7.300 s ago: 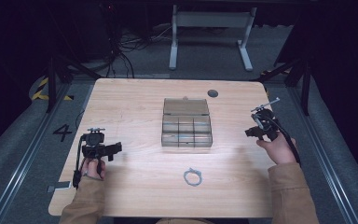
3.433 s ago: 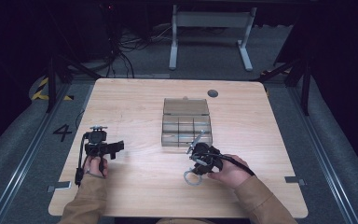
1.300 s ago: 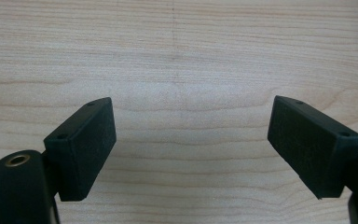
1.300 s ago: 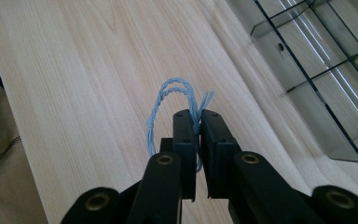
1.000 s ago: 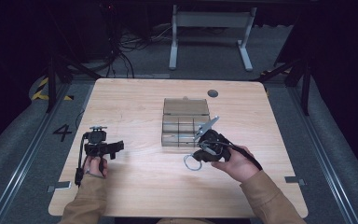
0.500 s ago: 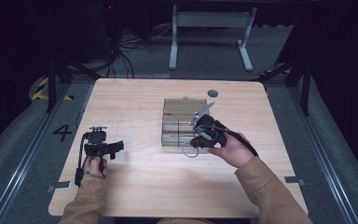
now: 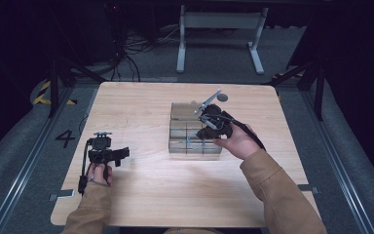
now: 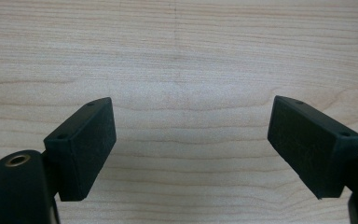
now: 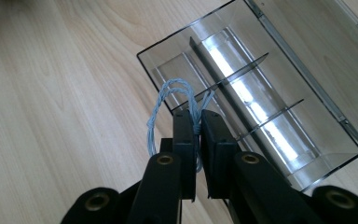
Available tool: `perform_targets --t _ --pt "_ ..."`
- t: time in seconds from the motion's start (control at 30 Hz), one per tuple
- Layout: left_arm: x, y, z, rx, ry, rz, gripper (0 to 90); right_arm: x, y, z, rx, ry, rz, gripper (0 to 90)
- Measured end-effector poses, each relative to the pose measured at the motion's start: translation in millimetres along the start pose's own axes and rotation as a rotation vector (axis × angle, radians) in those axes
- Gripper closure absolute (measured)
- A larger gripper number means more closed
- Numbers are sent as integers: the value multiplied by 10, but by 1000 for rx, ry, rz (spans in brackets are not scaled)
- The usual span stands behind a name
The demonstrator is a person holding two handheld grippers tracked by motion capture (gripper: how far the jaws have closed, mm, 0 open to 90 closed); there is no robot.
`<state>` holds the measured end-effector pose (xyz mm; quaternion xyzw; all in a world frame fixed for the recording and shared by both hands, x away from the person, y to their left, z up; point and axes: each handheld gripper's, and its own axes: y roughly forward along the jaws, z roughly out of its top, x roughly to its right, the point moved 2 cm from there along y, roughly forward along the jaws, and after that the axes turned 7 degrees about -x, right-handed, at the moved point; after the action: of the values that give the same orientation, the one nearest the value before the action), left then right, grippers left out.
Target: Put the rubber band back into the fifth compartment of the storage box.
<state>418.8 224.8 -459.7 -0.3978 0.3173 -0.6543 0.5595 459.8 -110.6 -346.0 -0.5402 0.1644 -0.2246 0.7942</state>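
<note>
A clear plastic compartment box (image 7: 185, 127) sits open at the table's middle; in the right gripper view its thin dividers (image 9: 242, 88) stand just beyond my jaws. My right gripper (image 9: 195, 114) is shut on a loop of light blue twisted cord (image 9: 165, 109), which hangs over the box's near corner. Seen from the high view, the right gripper (image 7: 202, 134) hovers over the box's right half. My left gripper (image 7: 121, 153) rests at the table's left, well away from the box. It is open (image 8: 191, 121), with bare wood between its pads.
A dark round disc (image 7: 222, 97) lies near the table's far edge behind the box. The box lid (image 9: 317, 51) lies flat on its far side. A white metal stand (image 7: 219, 29) is on the floor beyond the table (image 7: 141, 112).
My right gripper came from the table's right edge to the cord loop near the front, shut on it, and carried it up over the box. The left gripper stayed still.
</note>
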Motion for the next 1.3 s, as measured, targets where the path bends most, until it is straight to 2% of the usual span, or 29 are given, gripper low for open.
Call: perform_targets --t 0.33,0.57,0.7,0.8,1.0,1.1,1.3 --pt "0 2 0 0 -1 -1 160 164 70 91 8 49 -8 851" --pt "1 3 0 -1 2 0 160 208 154 118 10 72 -12 851" --pt "2 1 -1 0 1 -1 160 221 269 114 24 100 0 851" --pt "3 3 -1 0 0 -2 160 236 350 117 15 112 7 850" --pt "-1 4 0 0 -1 -3 159 287 426 112 -1 128 -7 851" --pt "2 4 -2 -1 1 -1 160 310 497 87 -33 133 -26 850" --pt "8 10 -3 3 -3 -1 160 307 582 71 -62 135 -31 850"
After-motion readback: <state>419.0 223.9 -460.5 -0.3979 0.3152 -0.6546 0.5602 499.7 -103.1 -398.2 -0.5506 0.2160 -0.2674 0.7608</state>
